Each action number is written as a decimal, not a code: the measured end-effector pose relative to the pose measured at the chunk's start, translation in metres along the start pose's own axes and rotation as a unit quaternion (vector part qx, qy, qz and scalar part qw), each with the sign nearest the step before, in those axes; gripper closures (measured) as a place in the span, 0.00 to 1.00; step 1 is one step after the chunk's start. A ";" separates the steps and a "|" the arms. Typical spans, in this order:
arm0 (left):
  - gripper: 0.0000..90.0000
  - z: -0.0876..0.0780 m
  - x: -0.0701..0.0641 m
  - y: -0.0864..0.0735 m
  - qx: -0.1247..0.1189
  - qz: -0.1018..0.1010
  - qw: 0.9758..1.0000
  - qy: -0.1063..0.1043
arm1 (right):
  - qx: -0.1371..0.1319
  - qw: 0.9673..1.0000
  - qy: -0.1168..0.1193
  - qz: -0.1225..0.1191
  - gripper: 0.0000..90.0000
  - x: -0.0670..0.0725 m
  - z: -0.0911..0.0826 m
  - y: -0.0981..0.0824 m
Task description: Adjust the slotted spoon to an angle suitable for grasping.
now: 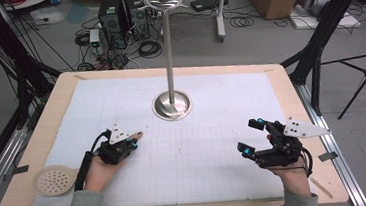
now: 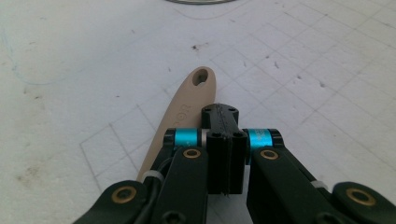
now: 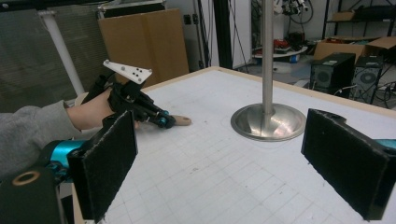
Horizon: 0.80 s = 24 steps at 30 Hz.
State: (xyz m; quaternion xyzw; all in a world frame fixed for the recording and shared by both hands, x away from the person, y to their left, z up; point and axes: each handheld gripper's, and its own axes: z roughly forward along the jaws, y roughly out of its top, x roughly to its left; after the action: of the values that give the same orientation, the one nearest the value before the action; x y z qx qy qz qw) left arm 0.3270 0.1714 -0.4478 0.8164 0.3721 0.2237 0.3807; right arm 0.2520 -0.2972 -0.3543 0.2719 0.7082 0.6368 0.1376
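Observation:
A beige handle (image 2: 187,109) with a hole at its tip lies flat on the white gridded mat, and its end (image 1: 136,135) pokes out past my left gripper (image 1: 130,144). That gripper (image 2: 223,140) is shut, its jaws pressed together just right of and above the handle, with nothing visible between them. The right gripper view shows it too (image 3: 161,120), with the handle tip (image 3: 183,121) beyond it. My right gripper (image 1: 252,138) hovers open over the mat at the right, its black pads (image 3: 109,161) wide apart and empty.
A steel pole on a round base (image 1: 172,105) stands at the mat's centre back, also ahead of the right gripper (image 3: 268,122). A beige perforated disc (image 1: 54,179) lies at the front left corner; a hand hides whether it joins the handle. Table edge (image 1: 318,121) runs close on the right.

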 end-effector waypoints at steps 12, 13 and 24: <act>1.00 0.004 0.009 0.002 0.000 -0.018 1.000 0.021 | 0.001 1.000 0.002 0.001 0.11 0.001 0.001 0.000; 1.00 0.004 0.009 0.002 0.001 -0.016 1.000 0.020 | 0.002 1.000 0.002 0.002 0.11 0.001 0.001 0.000; 0.99 -0.032 0.004 -0.001 -0.031 -0.022 0.999 -0.016 | 0.000 1.000 -0.001 0.003 0.11 0.001 -0.001 0.000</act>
State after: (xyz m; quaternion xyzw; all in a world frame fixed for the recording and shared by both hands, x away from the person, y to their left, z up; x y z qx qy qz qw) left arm 0.3084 0.1890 -0.4287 0.7992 0.3765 0.2134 0.4172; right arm 0.2505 -0.2971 -0.3537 0.2745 0.7074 0.6368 0.1369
